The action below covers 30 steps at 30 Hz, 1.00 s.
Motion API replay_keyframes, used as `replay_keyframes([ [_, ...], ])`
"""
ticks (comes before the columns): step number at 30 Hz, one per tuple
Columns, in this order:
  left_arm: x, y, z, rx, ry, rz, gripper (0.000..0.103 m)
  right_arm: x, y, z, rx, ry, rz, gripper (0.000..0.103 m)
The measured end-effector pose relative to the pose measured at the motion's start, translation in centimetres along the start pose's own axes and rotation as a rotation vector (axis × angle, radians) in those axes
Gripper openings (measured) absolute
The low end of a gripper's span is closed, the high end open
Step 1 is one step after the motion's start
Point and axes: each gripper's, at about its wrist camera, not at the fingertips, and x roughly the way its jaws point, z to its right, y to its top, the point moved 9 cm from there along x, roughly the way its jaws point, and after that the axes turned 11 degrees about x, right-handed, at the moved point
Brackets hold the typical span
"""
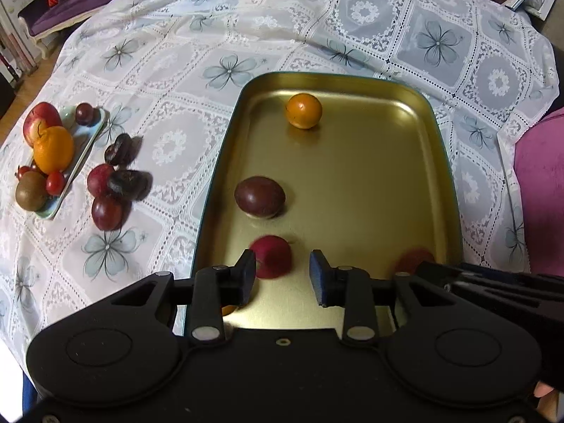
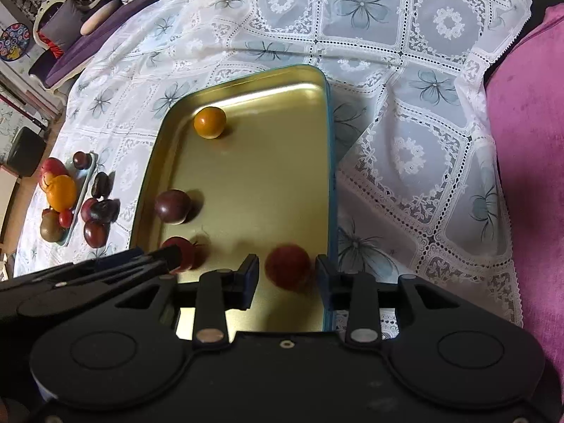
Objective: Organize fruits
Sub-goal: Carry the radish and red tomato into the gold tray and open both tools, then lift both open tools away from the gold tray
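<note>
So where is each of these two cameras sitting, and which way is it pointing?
Left wrist: rides the left gripper, looking forward over its open fingers at the gold tray; the right gripper's body shows at the right edge.
Right wrist: rides the right gripper, facing the tray; a red fruit lies beyond its open fingers.
Shared: tray, small orange, side dish of fruit.
</note>
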Motion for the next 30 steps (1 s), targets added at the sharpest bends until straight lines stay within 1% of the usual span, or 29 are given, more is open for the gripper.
replay_keyframes([
  [4, -0.3, -0.7, -0.1, 0.005, 0.022, -0.011, 0.043, -0.6, 0.1, 0.1, -0.004, -0.001, 0.016, 0.037],
  [7, -0.5, -1.3, -0.3, -0.002, 0.023, -0.016, 0.043, -1.2, 0.0, 0.1, -0.015, -0.006, 0.029, 0.037],
  [13, -1.1, -2.1, -0.4, 0.001, 0.04, -0.01, 0.043, -1.9, -0.3, -0.2, -0.027, 0.002, 0.034, 0.037],
  [30, -1.8, -3.1, -0.4, -0.006, 0.04, -0.005, 0.043, -2.3, -1.3, -0.8, -0.064, 0.003, 0.032, 0.037],
])
